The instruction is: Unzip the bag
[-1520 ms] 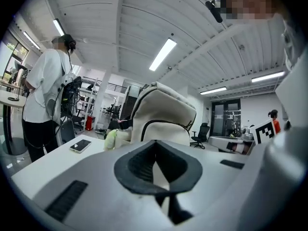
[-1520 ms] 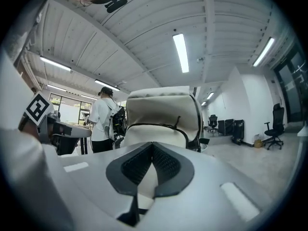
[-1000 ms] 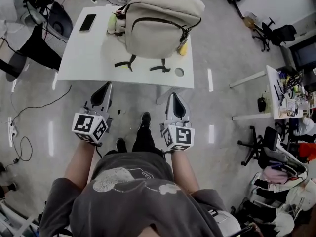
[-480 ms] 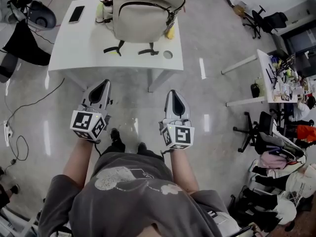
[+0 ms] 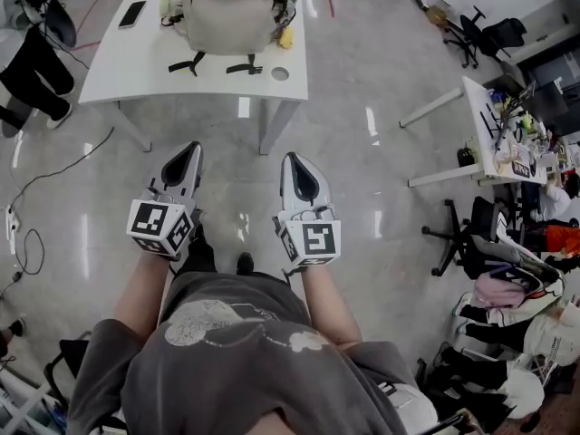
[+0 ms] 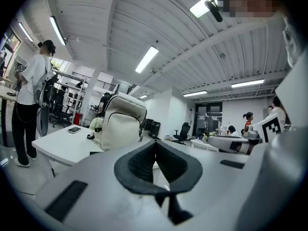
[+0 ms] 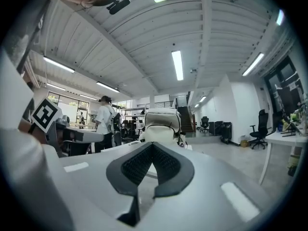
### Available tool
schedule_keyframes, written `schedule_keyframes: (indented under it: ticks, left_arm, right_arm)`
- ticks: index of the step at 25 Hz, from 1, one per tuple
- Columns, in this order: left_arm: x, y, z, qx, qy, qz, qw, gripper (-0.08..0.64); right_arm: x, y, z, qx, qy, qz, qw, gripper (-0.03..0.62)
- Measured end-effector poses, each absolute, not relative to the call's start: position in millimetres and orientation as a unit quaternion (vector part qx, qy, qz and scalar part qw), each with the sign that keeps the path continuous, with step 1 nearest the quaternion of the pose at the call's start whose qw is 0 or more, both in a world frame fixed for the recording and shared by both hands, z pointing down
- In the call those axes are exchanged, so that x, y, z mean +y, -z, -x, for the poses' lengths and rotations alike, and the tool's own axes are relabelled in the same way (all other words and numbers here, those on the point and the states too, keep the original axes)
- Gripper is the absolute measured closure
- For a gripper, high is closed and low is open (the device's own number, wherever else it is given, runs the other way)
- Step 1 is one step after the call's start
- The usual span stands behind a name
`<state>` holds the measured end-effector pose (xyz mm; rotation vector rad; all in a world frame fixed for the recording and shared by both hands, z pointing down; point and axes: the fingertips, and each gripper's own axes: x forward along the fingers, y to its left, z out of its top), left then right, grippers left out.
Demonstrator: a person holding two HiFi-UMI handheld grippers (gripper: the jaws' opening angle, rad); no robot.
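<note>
A cream backpack (image 5: 231, 12) with a dark zipper line stands upright on a white table (image 5: 136, 66) at the top of the head view. It also shows in the left gripper view as the backpack (image 6: 120, 121) and in the right gripper view as the backpack (image 7: 162, 125). My left gripper (image 5: 189, 150) and right gripper (image 5: 295, 163) hang over the floor, well short of the table, side by side. Both are shut with nothing between their jaws. In the left gripper view my left gripper (image 6: 155, 143) points level toward the bag, and so does my right gripper (image 7: 152, 146) in the right gripper view.
A phone (image 5: 132, 14) and a small yellow-green item (image 5: 286, 37) lie on the table beside the bag. A person in a white shirt (image 6: 29, 95) stands at the table's left. Desks (image 5: 494, 134), office chairs (image 5: 467, 234) and piled bags fill the right side. Cables (image 5: 36, 207) trail on the floor at left.
The table and backpack have slid up and away in the head view and look smaller. Both grippers stayed shut, side by side over the floor.
</note>
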<state>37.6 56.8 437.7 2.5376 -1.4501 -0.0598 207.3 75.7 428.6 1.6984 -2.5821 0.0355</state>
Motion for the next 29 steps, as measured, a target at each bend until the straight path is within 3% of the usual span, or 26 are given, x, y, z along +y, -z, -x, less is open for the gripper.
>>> schedule_keyframes:
  ticks: [6,14,29]
  left_arm:
    - [100,-436,-57,-0.508,0.024,-0.854,0.108,0.554]
    - [136,-442,-69,-0.524,0.017,-0.845,0.109,0.554]
    - [141,-446,-79,-0.52,0.012,-0.847,0.114,0.554]
  right_arm:
    - [106,-433,-204,-0.852,0.026,-0.516,0.077,0.598]
    - [132,-432,-221,-0.849,0.025,-0.525,0.05,0.597]
    - [135,-442,-228,-0.851,0.02,-0.521,0.065,0.595]
